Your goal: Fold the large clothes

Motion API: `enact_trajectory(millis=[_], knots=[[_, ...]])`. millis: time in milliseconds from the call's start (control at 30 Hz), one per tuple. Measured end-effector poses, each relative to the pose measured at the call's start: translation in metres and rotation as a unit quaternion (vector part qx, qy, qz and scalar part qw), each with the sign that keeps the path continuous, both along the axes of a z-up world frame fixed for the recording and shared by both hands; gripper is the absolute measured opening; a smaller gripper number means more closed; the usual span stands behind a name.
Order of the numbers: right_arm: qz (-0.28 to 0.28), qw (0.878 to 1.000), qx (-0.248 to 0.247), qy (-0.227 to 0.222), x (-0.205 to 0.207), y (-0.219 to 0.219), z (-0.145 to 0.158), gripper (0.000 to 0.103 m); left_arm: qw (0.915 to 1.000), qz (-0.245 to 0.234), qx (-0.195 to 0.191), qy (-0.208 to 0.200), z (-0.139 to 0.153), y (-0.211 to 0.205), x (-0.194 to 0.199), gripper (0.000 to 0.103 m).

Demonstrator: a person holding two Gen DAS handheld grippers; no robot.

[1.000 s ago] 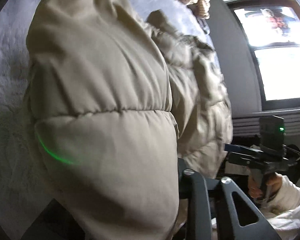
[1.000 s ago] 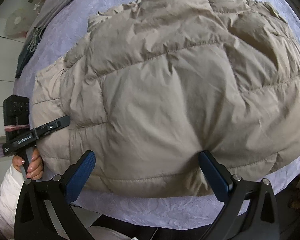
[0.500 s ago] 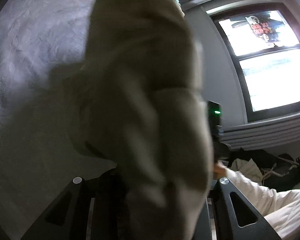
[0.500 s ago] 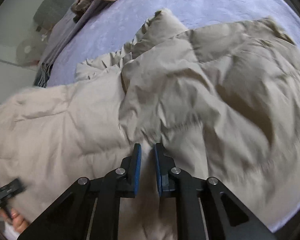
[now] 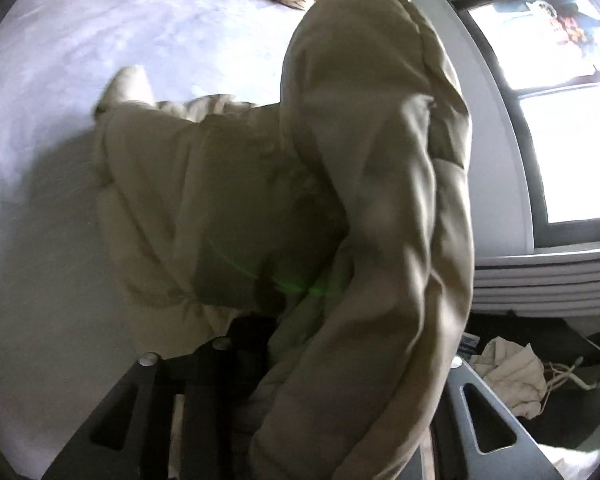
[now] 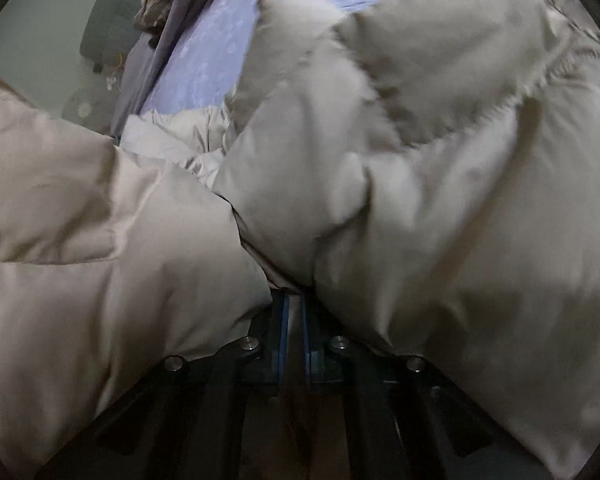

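Both tongs we see gripping the puffer jacket (image 6: 440,184): right tongs (image 6: 294,312) clenched on its hem; left tongs (image 5: 256,344) buried in fabric, its long fold (image 5: 380,200) rising straight ahead.

Two wrist fisheyes, both pressed close against the same beige puffer jacket on the bed.

From the left wrist we looked forward along the left gripper (image 5: 260,344), so near the puffer jacket (image 5: 380,200) that it filled the middle of the view, with the lavender bedspread (image 5: 100,60) to the left and a window (image 5: 572,120) to the right. From the right wrist we looked along the right gripper (image 6: 294,320), equally close, facing up the bed toward a grey pillow (image 6: 112,20). Both views shared the jacket (image 6: 440,180) and the bedspread (image 6: 220,40).
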State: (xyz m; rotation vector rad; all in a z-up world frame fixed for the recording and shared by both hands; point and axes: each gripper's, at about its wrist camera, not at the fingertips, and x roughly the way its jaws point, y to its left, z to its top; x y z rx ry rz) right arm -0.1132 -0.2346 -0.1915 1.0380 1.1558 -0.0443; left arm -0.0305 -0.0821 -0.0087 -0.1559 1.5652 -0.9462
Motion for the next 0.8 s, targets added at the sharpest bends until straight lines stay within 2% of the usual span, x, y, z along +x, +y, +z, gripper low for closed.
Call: enact_trajectory(millis=[100,200,300,433,500,533,567,633,733,767,800], knots=[[-0.024,0.999,0.012,-0.025,-0.028,-0.021,0.016,0.005,0.9997,-0.022,0.010,0.001,-0.007,-0.025,-0.004,0.036],[-0.047,0.998,-0.003,-0.038,-0.067,-0.046,0.034,0.009,0.9991,-0.035,0.000,0.025,-0.018,-0.047,-0.008,0.065],[-0.077,0.996,-0.004,-0.043,-0.111,-0.064,0.042,0.009,0.9978,-0.049,-0.017,0.040,-0.031,-0.072,-0.011,0.084],[-0.113,0.993,-0.008,-0.037,-0.155,-0.071,0.049,0.009,0.9918,-0.096,-0.052,0.067,-0.060,-0.107,-0.017,0.084],[-0.126,0.991,-0.025,-0.027,-0.180,-0.071,0.057,0.010,0.9908,-0.105,-0.050,0.069,-0.072,-0.118,-0.016,0.084],[-0.131,0.990,-0.035,-0.025,-0.193,-0.069,0.065,0.019,0.9911,-0.109,-0.046,0.061,-0.075,-0.121,-0.016,0.084],[-0.135,0.990,-0.046,-0.024,-0.203,-0.067,0.072,0.040,0.9913,-0.112,-0.043,0.054,-0.078,-0.125,-0.017,0.084],[-0.142,0.987,-0.068,-0.037,-0.224,-0.060,0.092,0.068,0.9917,-0.116,-0.036,0.042,-0.080,-0.133,-0.018,0.084],[-0.143,0.984,-0.069,-0.078,-0.244,-0.042,0.119,0.068,0.9918,-0.122,-0.029,0.024,-0.079,-0.155,-0.034,0.084],[-0.142,0.984,-0.066,-0.090,-0.242,-0.038,0.125,0.071,0.9918,-0.124,-0.025,0.015,-0.078,-0.159,-0.036,0.084],[-0.135,0.983,-0.061,-0.105,-0.241,-0.032,0.134,0.074,0.9919,-0.125,-0.021,0.007,-0.076,-0.180,-0.044,0.084]])
